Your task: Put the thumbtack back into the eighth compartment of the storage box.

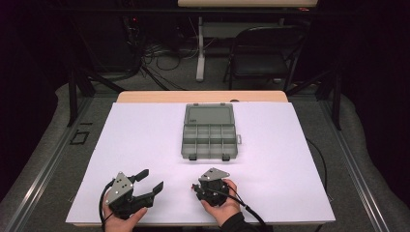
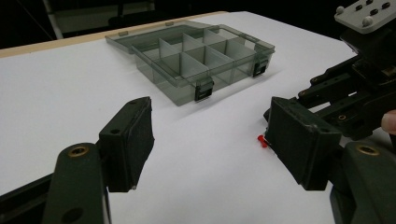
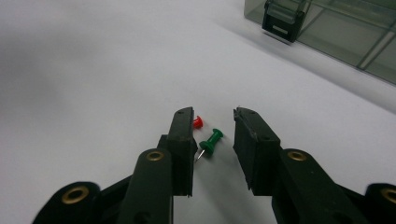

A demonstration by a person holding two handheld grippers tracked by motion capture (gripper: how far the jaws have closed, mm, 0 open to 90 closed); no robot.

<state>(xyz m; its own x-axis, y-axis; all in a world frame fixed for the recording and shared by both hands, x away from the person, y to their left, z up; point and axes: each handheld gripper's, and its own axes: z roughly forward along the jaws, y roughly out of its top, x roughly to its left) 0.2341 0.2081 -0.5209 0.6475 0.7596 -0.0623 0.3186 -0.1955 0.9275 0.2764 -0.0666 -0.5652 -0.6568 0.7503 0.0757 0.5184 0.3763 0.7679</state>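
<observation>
The right gripper (image 3: 212, 126) brackets the green pushpin (image 3: 211, 142) with parted jaws, not yet pinching; a red pushpin (image 3: 198, 122) lies just beyond its left jaw; the left gripper (image 2: 210, 135) gapes empty; the open organizer box (image 1: 209, 131) ahead is unfilled, so the work looks barely begun.

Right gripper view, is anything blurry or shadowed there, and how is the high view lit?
Right gripper view: green pushpin sharp, organizer box soft, grey shadow on the white sheet's left. High view: sheet bright, room behind dark.

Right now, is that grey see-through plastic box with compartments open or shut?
Open. The grey see-through plastic compartment box has its lid folded flat back on the white table, the dividers bare and both front latches hanging loose.
</observation>
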